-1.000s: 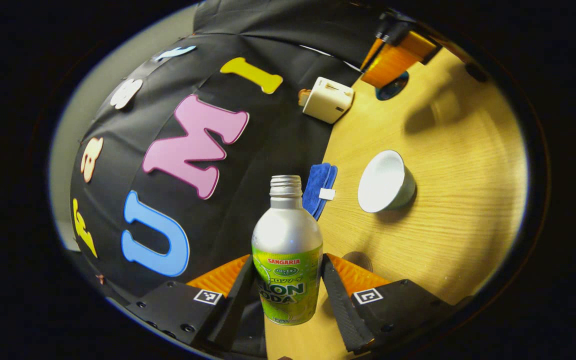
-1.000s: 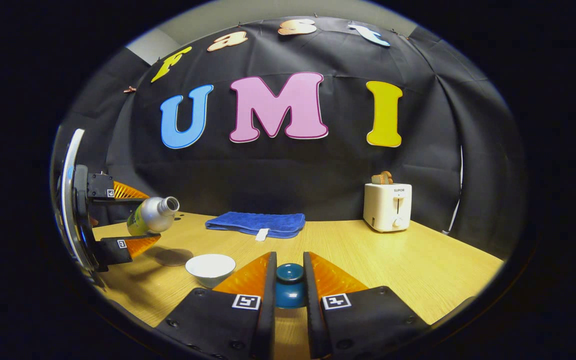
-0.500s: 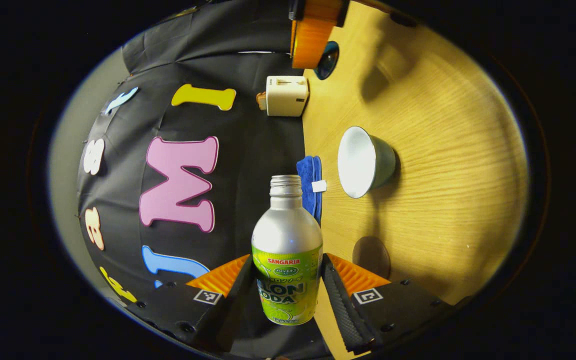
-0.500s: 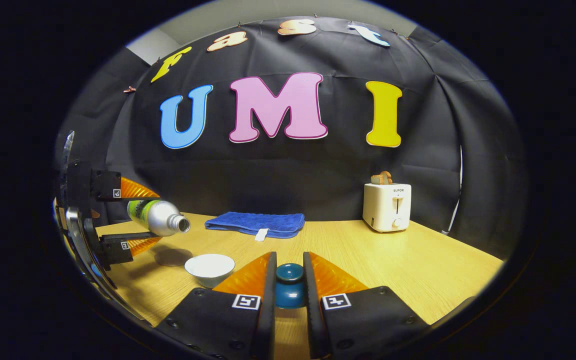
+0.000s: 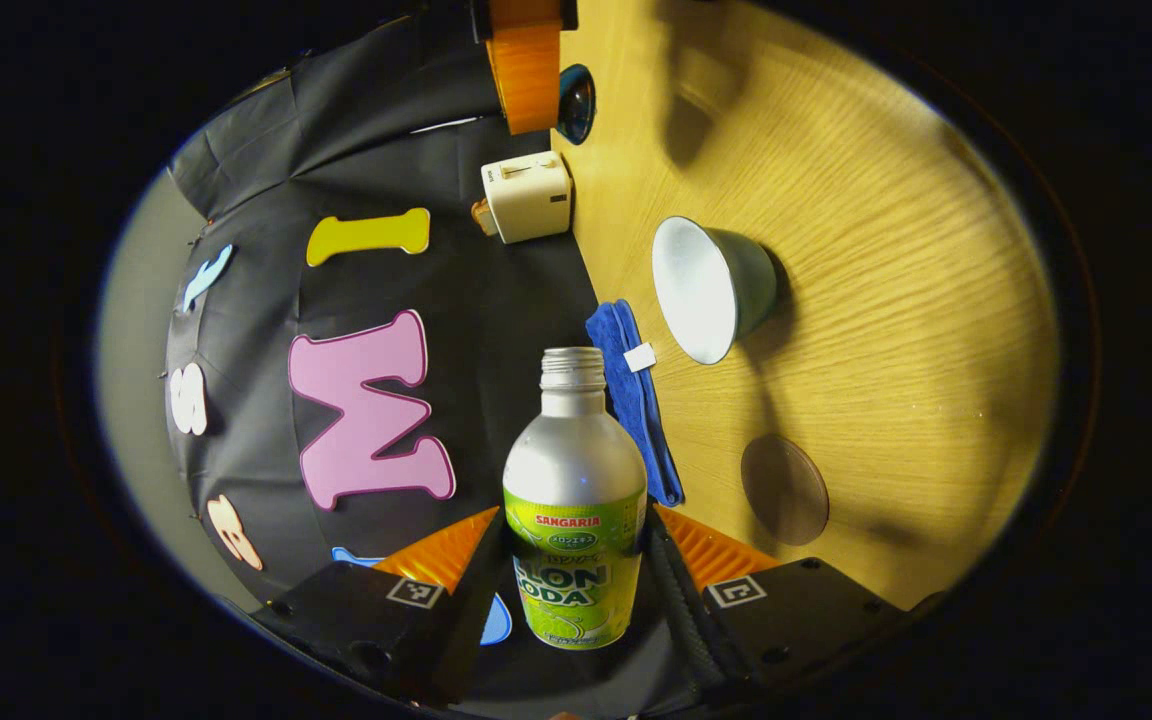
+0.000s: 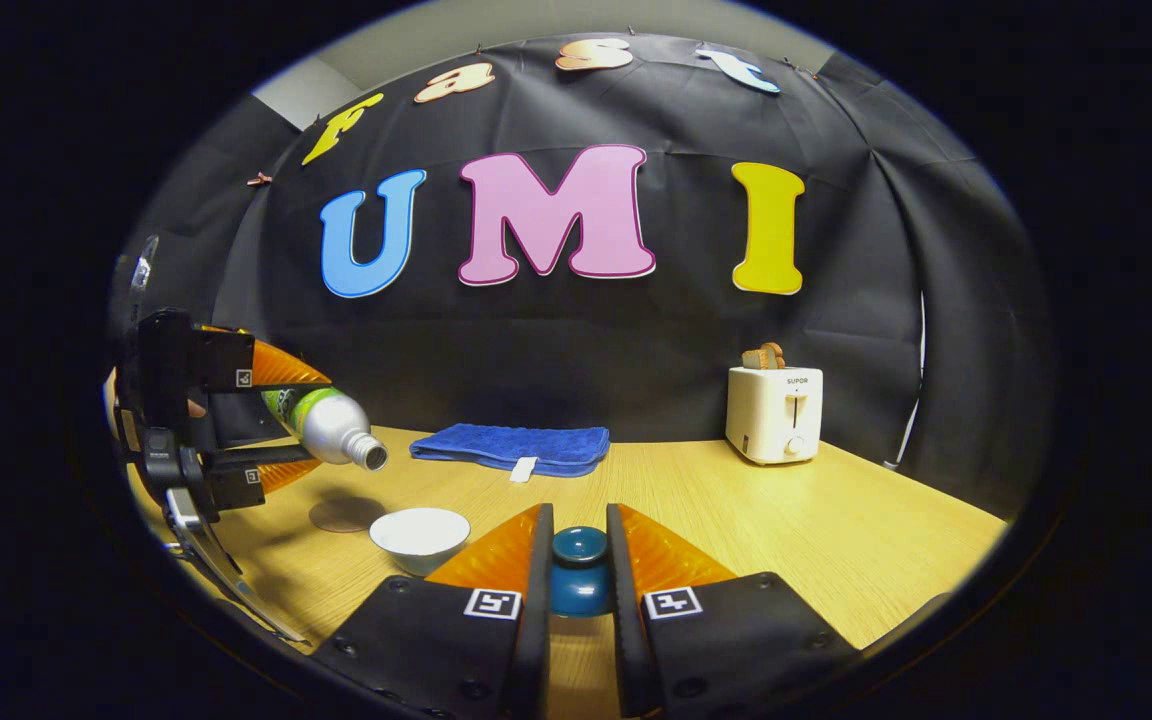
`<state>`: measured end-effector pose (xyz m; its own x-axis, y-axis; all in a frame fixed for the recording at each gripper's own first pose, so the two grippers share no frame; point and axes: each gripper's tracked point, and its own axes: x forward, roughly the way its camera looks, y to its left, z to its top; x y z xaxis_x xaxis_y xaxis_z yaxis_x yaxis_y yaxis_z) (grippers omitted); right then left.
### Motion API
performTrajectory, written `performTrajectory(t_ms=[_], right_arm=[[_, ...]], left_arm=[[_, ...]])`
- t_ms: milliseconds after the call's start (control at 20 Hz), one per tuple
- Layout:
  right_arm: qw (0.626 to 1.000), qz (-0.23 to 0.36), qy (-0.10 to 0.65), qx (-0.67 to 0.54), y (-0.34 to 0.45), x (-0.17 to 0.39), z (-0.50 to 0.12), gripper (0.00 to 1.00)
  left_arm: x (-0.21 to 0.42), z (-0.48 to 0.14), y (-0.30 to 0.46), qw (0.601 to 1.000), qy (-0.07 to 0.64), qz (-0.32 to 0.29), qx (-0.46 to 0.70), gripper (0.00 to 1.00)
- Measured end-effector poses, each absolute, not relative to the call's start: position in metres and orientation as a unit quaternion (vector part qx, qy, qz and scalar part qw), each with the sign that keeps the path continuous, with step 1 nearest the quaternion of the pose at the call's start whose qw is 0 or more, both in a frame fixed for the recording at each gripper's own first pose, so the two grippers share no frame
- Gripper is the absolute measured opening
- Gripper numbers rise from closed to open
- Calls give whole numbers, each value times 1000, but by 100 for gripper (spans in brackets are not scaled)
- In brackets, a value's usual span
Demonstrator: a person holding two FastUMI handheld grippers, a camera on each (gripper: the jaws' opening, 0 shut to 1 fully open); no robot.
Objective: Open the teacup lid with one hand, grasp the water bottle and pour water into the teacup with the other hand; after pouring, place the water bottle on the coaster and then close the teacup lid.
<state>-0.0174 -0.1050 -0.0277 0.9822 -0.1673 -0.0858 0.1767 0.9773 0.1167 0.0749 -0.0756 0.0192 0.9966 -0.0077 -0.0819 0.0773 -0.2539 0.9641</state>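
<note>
My left gripper [image 5: 576, 560] is shut on a silver bottle with a green label [image 5: 574, 500], uncapped. In the right gripper view the bottle [image 6: 331, 425] is tipped mouth-down, above and left of the open white teacup [image 6: 420, 535], held by the left gripper [image 6: 266, 420]. In the left gripper view the teacup [image 5: 711, 288] lies ahead on the wooden table, with a round brown coaster [image 5: 784, 488] closer by. My right gripper [image 6: 576, 570] is shut on the dark blue teacup lid [image 6: 579, 578], held above the table right of the cup. The coaster [image 6: 346, 514] lies left of the cup.
A folded blue towel [image 6: 513, 447] lies at the table's back edge. A white toaster [image 6: 774, 411] with bread in it stands at the back right. The wooden table [image 6: 786, 520] stretches right of the cup. The right gripper with the lid [image 5: 576, 100] shows far off.
The left gripper has rolled the bottle further over, from mouth slightly up to mouth pointing down, and brought it nearer the teacup. The right gripper and lid have stayed still.
</note>
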Motion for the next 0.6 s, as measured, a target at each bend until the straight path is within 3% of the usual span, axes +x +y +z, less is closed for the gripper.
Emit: performTrajectory(t_ms=[600], right_arm=[[994,-84,37,62,-105,-18,-28,30]], left_arm=[[81,30,-67,549,20,-26,835,82]])
